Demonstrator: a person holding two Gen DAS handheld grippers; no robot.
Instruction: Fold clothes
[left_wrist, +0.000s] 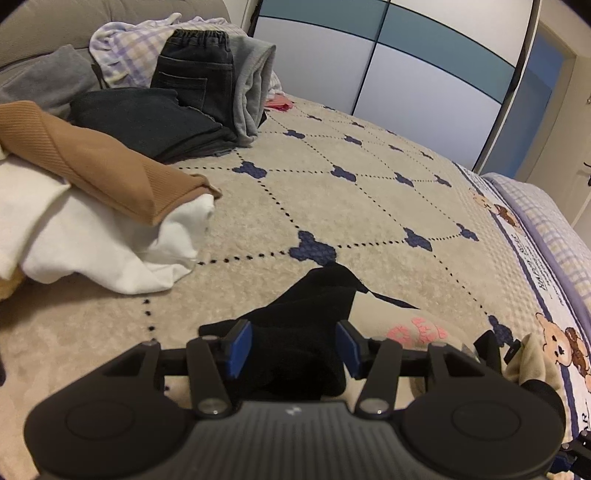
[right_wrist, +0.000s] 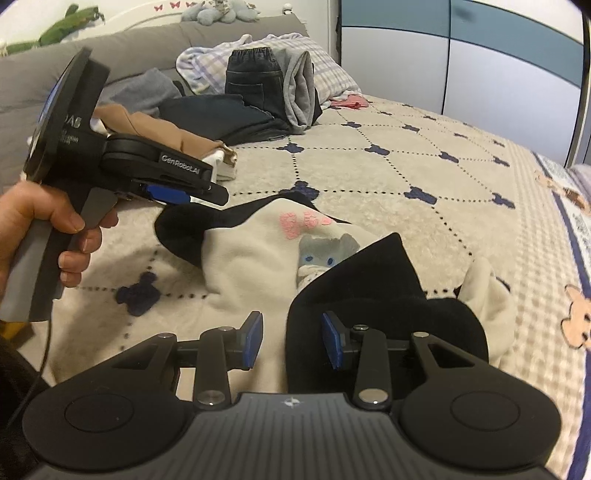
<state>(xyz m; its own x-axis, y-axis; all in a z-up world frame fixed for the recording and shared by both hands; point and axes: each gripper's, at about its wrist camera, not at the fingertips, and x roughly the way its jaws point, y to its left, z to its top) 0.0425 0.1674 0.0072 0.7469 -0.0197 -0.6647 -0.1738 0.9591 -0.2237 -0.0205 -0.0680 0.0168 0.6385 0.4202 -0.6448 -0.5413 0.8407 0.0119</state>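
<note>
item: cream-and-black garment (right_wrist: 255, 258), mid-fold, on bed (right_wrist: 406, 166).
my left fingers (left_wrist: 293, 347) and right fingers (right_wrist: 291, 339) both apart over black sleeves; folded stack (right_wrist: 236, 110) at 11 o'clock; next i'd pinch sleeves.

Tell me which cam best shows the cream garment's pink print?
Right wrist. The pink print lies unobstructed on the cream garment there. Left wrist catches only part of it, low behind the left claw.

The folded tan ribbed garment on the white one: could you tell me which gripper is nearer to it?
Left. The left gripper hangs just in front of the folded tan ribbed garment, over the cream sweatshirt's black sleeve. The right gripper sits farther back, over the other black sleeve.
</note>
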